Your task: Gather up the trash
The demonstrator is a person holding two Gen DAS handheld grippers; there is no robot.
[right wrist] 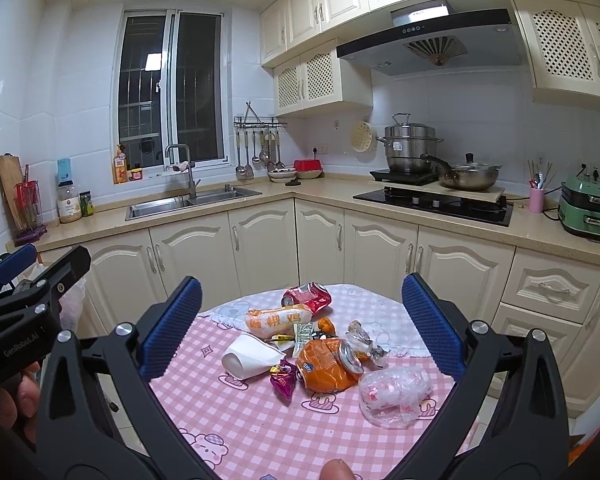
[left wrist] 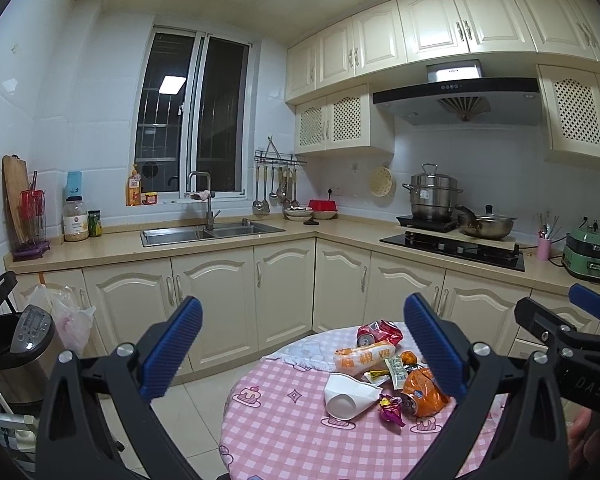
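Left gripper (left wrist: 300,354), right gripper (right wrist: 300,330): both spread wide, empty, held above the near edge of the table (right wrist: 236,432).
Trash, mid-table, in one loose heap: clear plastic bag (right wrist: 394,394) nearest right; orange crushed can (right wrist: 328,368); purple wrapper (right wrist: 283,379); white paper cup (right wrist: 250,356); orange snack packet (right wrist: 278,322); red crushed can (right wrist: 308,296) farthest.
Step, as judged: approach, nothing collected yet. Next move calls for lowering one gripper over a single piece.
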